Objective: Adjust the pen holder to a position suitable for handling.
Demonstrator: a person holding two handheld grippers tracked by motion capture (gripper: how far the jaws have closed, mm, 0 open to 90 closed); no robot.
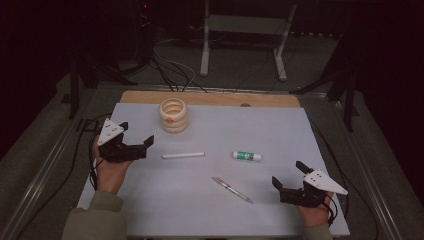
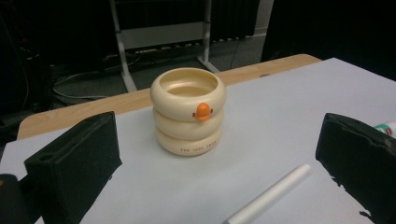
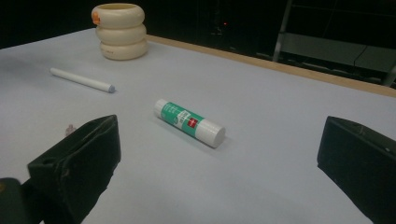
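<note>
While both grippers hover over the table (image 1: pixel 150 220), nothing's held:
L gripper (image 1: pixel 137 134): jaws spread wide, empty, at left edge; aimed twd the cream holder.
R gripper (image 1: pixel 287 173): jaws wide apart, empty, near right corner; glue stick ahead of it.
Cream holder (image 1: pixel 173 115): upright, far left-centre, orange beak on side.
White stick (image 1: pixel 183 155): flat, just right of L gripper.
Glue stick (image 1: pixel 246 156): lying flat, mid-table.
Pen (image 1: pixel 232 190): near centre, lying diagonal.
</note>
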